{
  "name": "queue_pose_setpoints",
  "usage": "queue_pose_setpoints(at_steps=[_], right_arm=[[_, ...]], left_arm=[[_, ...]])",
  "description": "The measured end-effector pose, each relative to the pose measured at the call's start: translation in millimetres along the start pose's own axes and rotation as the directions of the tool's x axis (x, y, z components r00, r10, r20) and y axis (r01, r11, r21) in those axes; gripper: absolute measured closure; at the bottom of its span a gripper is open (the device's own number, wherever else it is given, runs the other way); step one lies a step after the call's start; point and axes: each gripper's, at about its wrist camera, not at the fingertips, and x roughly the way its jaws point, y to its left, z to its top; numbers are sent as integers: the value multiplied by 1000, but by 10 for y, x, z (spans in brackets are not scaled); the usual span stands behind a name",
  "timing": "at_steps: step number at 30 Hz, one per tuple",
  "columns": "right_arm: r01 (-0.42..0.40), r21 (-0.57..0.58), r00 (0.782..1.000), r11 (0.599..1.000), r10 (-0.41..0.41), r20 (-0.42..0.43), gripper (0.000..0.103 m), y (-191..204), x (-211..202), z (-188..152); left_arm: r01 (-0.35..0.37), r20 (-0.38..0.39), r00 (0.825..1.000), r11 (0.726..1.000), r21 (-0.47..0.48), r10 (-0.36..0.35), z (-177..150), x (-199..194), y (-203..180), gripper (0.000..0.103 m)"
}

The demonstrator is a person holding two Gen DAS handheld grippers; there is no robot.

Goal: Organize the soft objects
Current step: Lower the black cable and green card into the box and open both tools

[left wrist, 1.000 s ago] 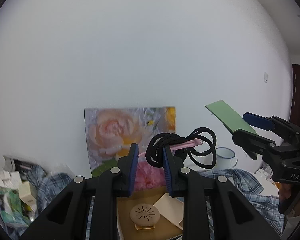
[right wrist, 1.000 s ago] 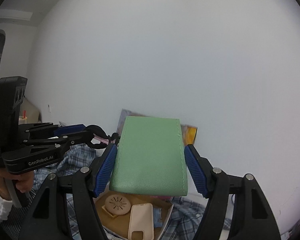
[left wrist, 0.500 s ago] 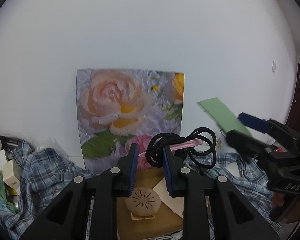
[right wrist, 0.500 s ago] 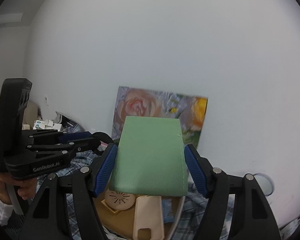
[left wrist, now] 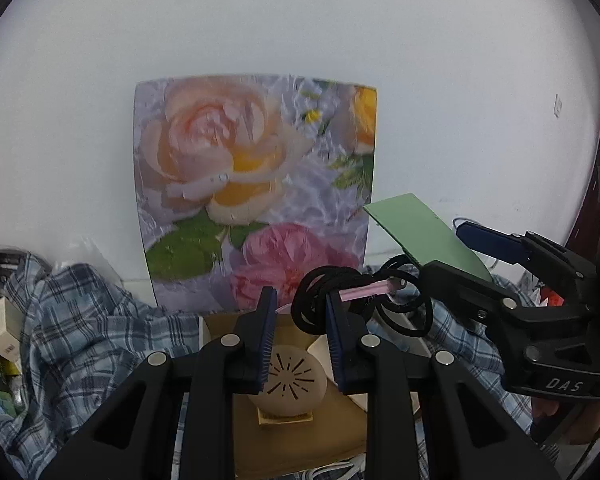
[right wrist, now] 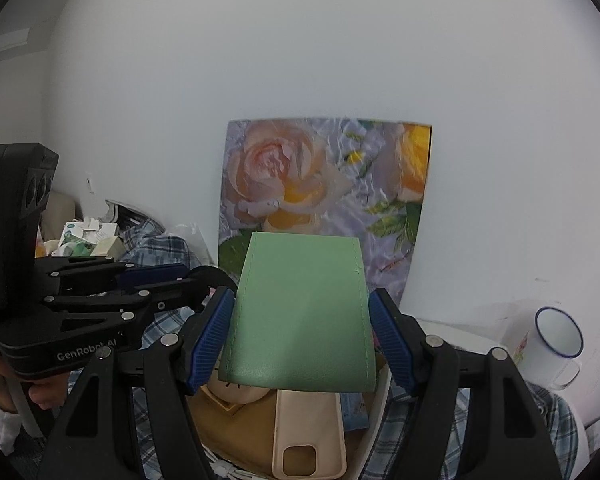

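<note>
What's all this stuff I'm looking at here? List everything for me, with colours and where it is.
Black elastic hair ties: a bunch threaded on a pink stick, in the left gripper.
Green stitched leather-like pouch: one, between the right gripper's pads.
Floral rose picture: one, pink, peach and yellow, leaning against the white wall.
Blue plaid cloth: one, crumpled below.
Brown cardboard box: one, below the grippers.
Round beige slotted disc: one, in the box.
Beige phone case: one, in the box.
White enamel mug with blue rim: one, far right.
Left gripper: black, blue pads, shut.
Right gripper: black, blue pads, gripping the pouch.
</note>
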Motion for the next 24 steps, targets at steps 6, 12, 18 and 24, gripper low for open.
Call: queue_pose_setpoints(at_steps=[6,12,18,24], right_arm=[[-13,30,998,999,14,-59,35,-62,267,-182],[-29,86,994,996,38,-101,35,-169,482,-352],[-61,137,985,989,82,-152,34,-241,661,-506],[-76,204,974,976,116,-195,35,-312,821,-652]], left_arm=[[-1,-45,999,1000,8,1,-118,201,-26,78],[13,-102,995,1000,16,-12,-272,458,-44,78],[54,-185,981,999,-7,-55,-430,726,-22,78],[76,-240,967,996,-48,-86,-528,871,33,78]])
